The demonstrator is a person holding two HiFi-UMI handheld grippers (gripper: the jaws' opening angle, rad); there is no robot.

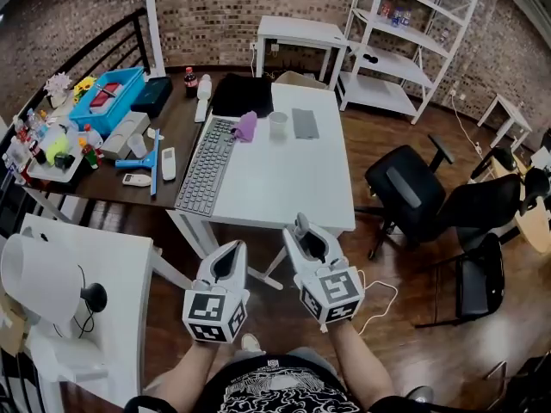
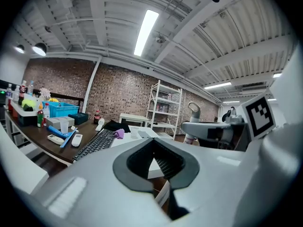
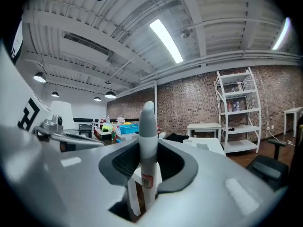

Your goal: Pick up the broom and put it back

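Broom handle (image 3: pixel 147 145) is standing clamped in the right tool (image 1: pixel 303 235); left tool (image 1: pixel 234 249) is hanging closed, empty. Blue bin (image 1: pixel 129 89) on the counter (image 1: pixel 181 110) is holding something red.

Keyboard (image 1: pixel 205 169) on white table (image 1: pixel 284 183); black chair (image 1: pixel 405 192)

legible text: none | red sticker (image 3: pixel 147 181) on broom handle (image 3: pixel 147 136): print unreadable
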